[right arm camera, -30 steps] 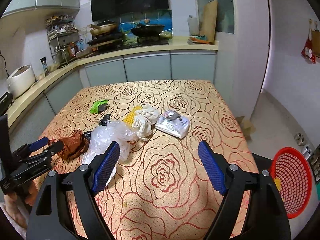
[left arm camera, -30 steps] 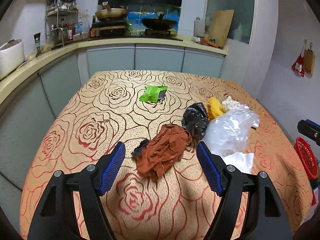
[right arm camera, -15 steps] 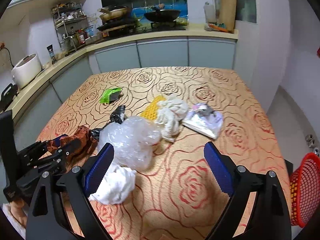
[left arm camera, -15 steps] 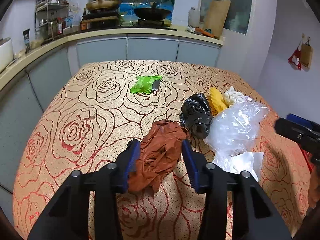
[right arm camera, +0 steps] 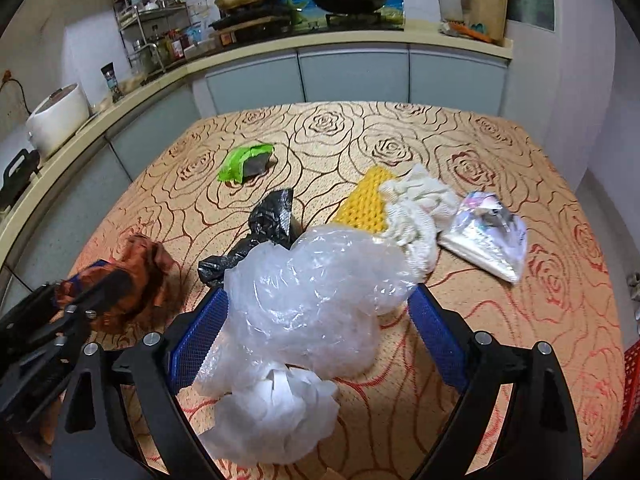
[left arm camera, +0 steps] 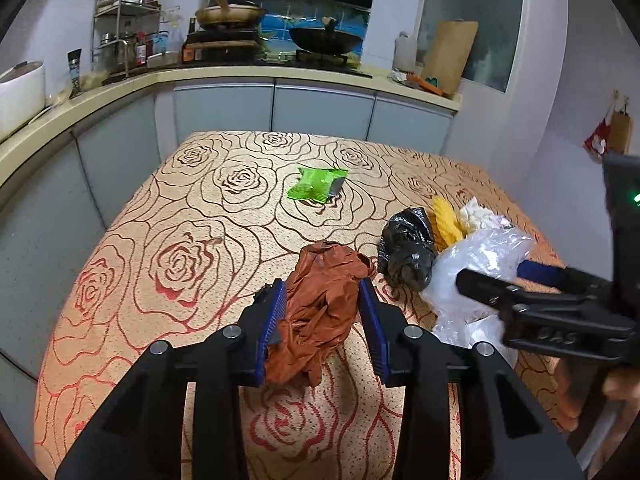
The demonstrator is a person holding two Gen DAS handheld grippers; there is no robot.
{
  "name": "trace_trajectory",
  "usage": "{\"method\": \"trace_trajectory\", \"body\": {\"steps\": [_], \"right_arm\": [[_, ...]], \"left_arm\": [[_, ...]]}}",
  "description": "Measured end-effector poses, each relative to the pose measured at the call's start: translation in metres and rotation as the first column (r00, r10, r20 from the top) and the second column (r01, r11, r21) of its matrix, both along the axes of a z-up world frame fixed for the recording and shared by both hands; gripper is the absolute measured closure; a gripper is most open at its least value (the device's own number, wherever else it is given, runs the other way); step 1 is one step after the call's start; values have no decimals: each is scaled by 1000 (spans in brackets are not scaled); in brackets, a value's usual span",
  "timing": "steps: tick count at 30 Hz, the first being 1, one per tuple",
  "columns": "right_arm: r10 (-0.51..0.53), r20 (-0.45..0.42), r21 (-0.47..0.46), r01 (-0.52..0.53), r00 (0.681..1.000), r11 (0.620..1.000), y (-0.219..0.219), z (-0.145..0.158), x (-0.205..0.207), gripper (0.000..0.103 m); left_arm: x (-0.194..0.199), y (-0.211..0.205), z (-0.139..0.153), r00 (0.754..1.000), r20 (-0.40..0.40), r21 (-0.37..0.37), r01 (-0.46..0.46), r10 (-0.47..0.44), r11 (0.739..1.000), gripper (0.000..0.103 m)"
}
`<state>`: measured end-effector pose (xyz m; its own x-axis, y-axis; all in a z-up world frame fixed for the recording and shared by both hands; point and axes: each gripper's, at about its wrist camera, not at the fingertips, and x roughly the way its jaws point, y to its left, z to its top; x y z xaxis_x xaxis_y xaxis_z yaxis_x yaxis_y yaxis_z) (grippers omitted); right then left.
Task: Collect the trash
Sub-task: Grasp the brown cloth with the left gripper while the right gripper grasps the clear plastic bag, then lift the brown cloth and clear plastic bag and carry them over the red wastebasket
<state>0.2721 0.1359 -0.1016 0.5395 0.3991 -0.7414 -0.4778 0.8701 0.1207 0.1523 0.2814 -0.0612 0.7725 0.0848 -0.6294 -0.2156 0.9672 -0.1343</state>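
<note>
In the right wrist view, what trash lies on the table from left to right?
Brown crumpled bag → green wrapper → black bag → yellow knit cloth → white cloth → shiny packet.

the red basket (right arm camera: 631, 388) is cut off by the right edge of the right wrist view; only a strip of its mesh shows. the black bag (right arm camera: 267, 227) is partly hidden behind the clear plastic bag (right arm camera: 316, 296). the print on the silver packet (right arm camera: 486, 230) is blurred. a hand (left arm camera: 622, 384) is cut off at the edge of the left wrist view.
</note>
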Motion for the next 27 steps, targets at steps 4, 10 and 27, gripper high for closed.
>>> {"method": "trace_trajectory", "body": {"steps": [4, 10, 27], "right_arm": [[25, -2, -19, -25, 1000, 1000, 4, -6, -1, 26], [42, -3, -17, -42, 999, 999, 4, -5, -4, 51], [-17, 122, 103, 4, 992, 995, -34, 52, -25, 57]], "left_arm": [[-4, 3, 2, 1000, 4, 1, -9, 9, 1000, 67], [-8, 4, 4, 1000, 9, 0, -24, 24, 1000, 67], [-28, -10, 35, 997, 78, 39, -26, 23, 999, 67]]}}
